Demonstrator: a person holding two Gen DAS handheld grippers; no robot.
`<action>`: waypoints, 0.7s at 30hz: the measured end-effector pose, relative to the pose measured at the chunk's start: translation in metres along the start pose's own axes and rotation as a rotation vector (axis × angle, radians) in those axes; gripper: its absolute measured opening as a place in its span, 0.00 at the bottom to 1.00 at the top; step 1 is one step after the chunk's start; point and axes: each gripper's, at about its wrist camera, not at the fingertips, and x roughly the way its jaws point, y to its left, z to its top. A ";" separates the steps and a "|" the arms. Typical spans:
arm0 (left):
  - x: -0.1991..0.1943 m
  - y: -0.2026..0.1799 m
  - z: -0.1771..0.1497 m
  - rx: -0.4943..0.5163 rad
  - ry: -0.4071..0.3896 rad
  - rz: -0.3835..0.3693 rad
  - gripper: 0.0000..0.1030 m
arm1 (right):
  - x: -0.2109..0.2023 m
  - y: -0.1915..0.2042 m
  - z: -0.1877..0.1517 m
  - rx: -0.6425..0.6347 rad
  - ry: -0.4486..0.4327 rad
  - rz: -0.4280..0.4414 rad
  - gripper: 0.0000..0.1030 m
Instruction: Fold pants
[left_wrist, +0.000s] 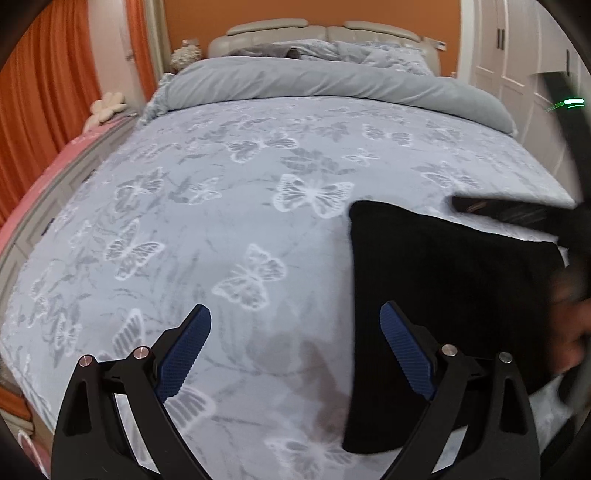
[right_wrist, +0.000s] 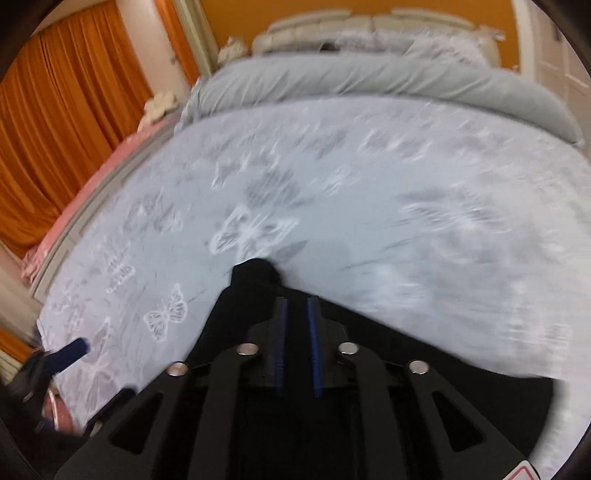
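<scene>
Left hand-held gripper: ribbed blue pads spread wide apart, nothing between them, above the bed. Right hand-held gripper: pads a narrow gap apart over the black pants; no cloth visibly pinched. Pants lie folded flat, matte, on the butterfly-print bedspread; a plain grey duvet lies rolled beyond.

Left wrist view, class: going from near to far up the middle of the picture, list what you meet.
Left claw with its blue pads apart → butterfly bedspread → rolled-back grey duvet → pillows → beige padded headboard → orange wall.
</scene>
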 end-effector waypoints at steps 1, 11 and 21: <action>-0.001 -0.001 -0.002 0.002 0.000 -0.016 0.92 | -0.021 -0.019 -0.006 0.031 -0.009 -0.020 0.50; -0.009 -0.026 -0.016 0.065 -0.023 -0.009 0.92 | -0.077 -0.135 -0.113 0.252 0.115 -0.032 0.61; -0.003 -0.055 -0.012 0.048 0.006 -0.022 0.93 | -0.076 -0.098 -0.122 0.096 0.085 -0.080 0.19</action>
